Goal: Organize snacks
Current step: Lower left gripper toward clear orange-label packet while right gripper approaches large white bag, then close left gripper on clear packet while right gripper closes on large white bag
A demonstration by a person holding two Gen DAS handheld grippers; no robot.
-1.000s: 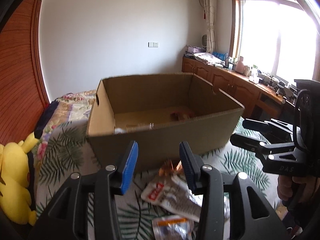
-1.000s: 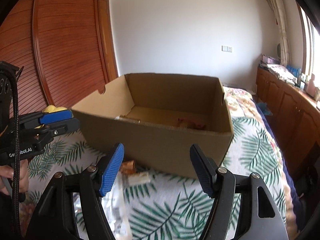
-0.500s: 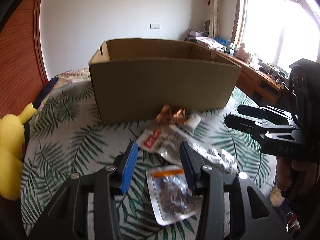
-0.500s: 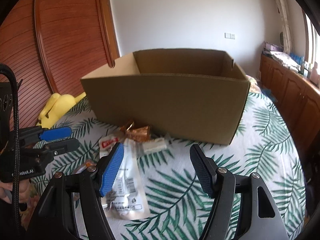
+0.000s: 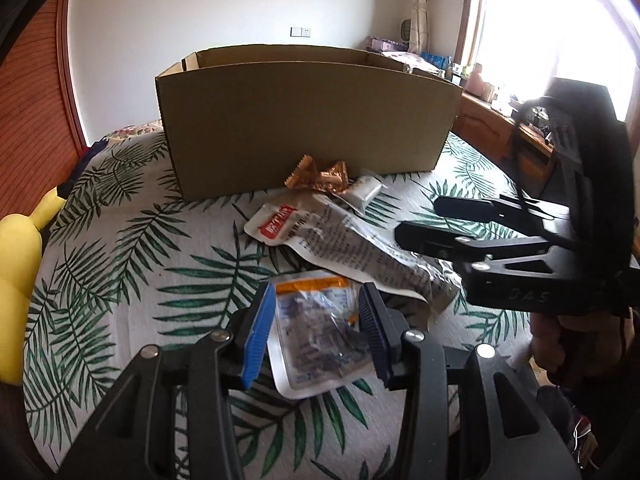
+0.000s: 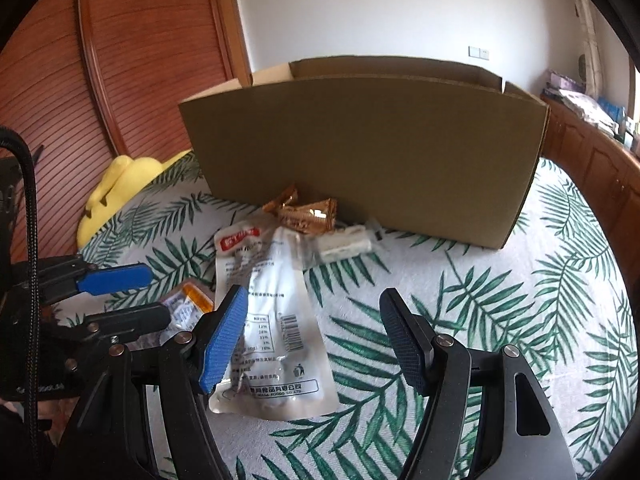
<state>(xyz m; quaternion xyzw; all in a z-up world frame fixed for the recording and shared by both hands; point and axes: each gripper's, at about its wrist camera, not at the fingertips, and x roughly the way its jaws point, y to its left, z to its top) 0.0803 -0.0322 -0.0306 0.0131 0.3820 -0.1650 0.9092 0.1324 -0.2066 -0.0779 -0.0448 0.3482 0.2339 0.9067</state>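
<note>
Snack packets lie on a palm-leaf bedspread in front of a cardboard box [image 5: 304,120] [image 6: 368,152]. My left gripper [image 5: 318,330] is open, its jaws on either side of a clear packet with an orange strip [image 5: 316,332], low over it. A long white pouch with a red label [image 5: 340,244] [image 6: 264,312] lies beside it. A gold-wrapped snack [image 5: 320,178] [image 6: 306,214] and a small white packet [image 5: 366,190] [image 6: 344,242] lie against the box. My right gripper [image 6: 314,338] is open above the white pouch's right edge.
A yellow plush toy [image 5: 16,280] [image 6: 124,184] lies at the left edge of the bed. A wooden slatted wardrobe [image 6: 140,60] stands on the left. Wooden cabinets [image 5: 500,124] run under the window on the right.
Both grippers have dropped from box height down toward the snacks on the bed. The left jaws now straddle the clear packet. The right gripper has come over the white pouch.
</note>
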